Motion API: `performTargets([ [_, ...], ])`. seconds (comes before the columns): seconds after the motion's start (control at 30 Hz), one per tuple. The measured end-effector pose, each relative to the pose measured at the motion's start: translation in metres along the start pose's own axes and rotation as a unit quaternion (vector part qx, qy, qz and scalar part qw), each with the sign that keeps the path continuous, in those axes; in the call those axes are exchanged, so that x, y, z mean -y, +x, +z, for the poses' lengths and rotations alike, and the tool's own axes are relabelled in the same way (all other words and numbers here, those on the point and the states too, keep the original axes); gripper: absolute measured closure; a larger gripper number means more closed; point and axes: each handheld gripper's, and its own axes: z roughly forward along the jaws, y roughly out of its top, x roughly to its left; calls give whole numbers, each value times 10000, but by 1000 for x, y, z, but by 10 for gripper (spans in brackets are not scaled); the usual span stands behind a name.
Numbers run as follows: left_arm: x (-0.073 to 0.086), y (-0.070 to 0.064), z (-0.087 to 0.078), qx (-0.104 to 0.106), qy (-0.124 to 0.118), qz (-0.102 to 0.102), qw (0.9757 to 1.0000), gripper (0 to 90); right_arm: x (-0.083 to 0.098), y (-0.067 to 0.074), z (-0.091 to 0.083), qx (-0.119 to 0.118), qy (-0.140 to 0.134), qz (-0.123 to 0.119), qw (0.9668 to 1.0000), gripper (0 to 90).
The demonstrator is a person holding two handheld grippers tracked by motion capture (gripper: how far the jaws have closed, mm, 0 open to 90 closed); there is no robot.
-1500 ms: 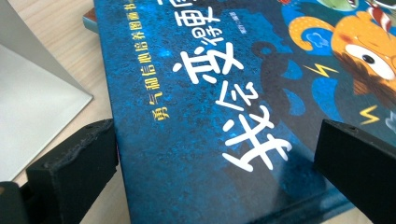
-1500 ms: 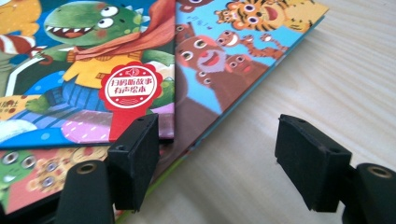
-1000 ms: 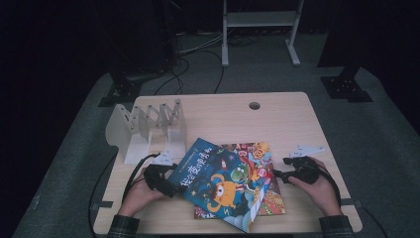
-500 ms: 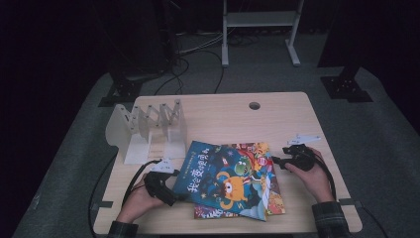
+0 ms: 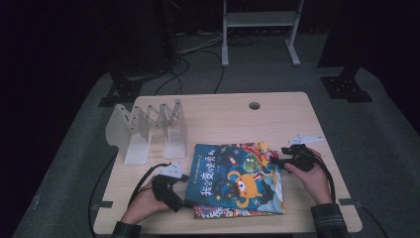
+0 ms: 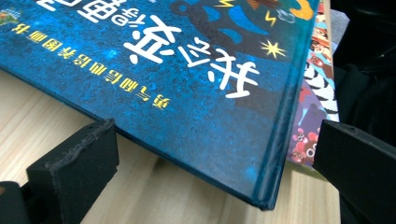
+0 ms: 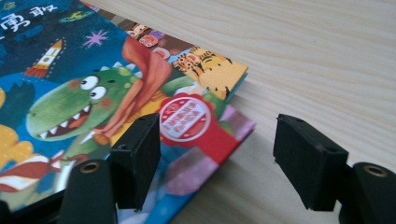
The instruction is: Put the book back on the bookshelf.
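Blue book (image 5: 233, 176) lies atop another book (image 5: 237, 213).

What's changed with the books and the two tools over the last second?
The blue book has swung from a tilted lie to nearly square with the table edge and slid onto the book underneath, covering most of it. The left tool followed the blue book's left edge toward the person. The right tool, jaws apart, has stayed at the books' right corner. The white rack has not moved.
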Motion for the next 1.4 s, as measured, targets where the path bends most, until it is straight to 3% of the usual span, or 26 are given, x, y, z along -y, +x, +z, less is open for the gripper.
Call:
performTargets([
  [0.17, 0, 2, -4, -115, -52, -71, 9999, 0, -1, -4, 6, -111, -16, 135, 9998, 308],
  [0.27, 3, 6, -10, -323, -174, -160, 9992, 0, -1, -3, 8, -275, -12, 185, 9995, 317],
  [0.43, 9, 14, -22, -668, -349, -391, 9964, 0, -4, 2, 8, -157, 72, 19, 9998, 326],
  [0.63, 15, 18, -33, -859, -398, -506, 9942, 0, -7, 9, 12, -278, 86, -20, 9996, 329],
  [1.23, 24, 20, -42, -1014, -359, -689, 9918, 0, -13, 50, 26, -422, 39, -324, 9986, 328],
  [1.4, 28, 19, -42, -1077, -383, -763, 9905, 0, -12, 50, 22, -449, 60, -454, 9979, 334],
])
